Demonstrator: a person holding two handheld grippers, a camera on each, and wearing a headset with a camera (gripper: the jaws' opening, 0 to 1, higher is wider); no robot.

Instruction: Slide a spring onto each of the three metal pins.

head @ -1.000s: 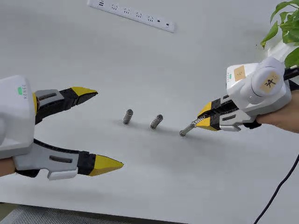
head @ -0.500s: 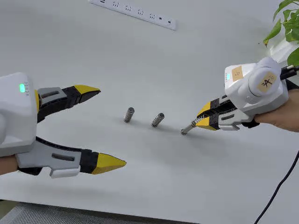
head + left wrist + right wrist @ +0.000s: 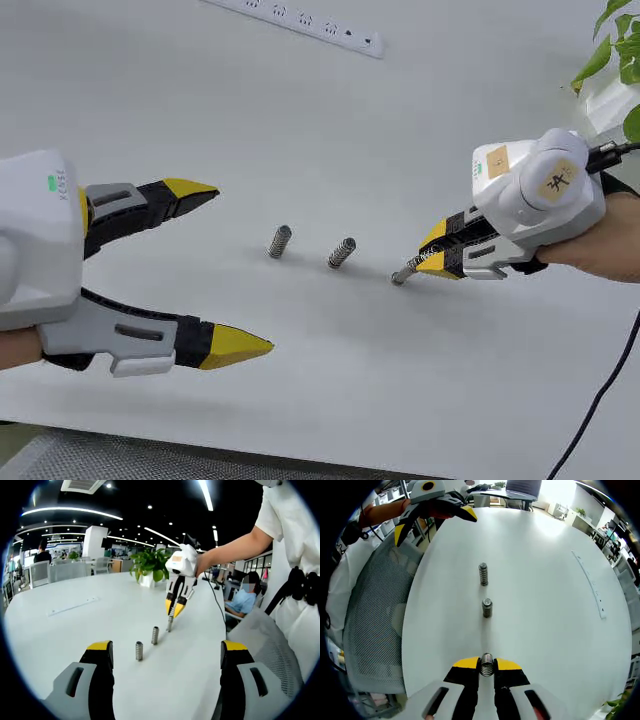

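Head view: left gripper [image 3: 215,268] over the tabletop [image 3: 330,390], jaws wide apart, holding nothing. Right gripper [image 3: 432,253] clamped on the held spring [image 3: 408,270], which is tilted with its lower end at the tabletop. Middle spring [image 3: 342,252] and end spring [image 3: 280,241] stand in line beside it, apart.

Left gripper view: own jaws apart; three springs in a row ahead, the right gripper [image 3: 174,611] on the farthest.

Right gripper view: jaws pinch the held spring [image 3: 487,664]; middle spring [image 3: 487,607] and end spring [image 3: 483,573] lie ahead, left gripper [image 3: 434,524] beyond.
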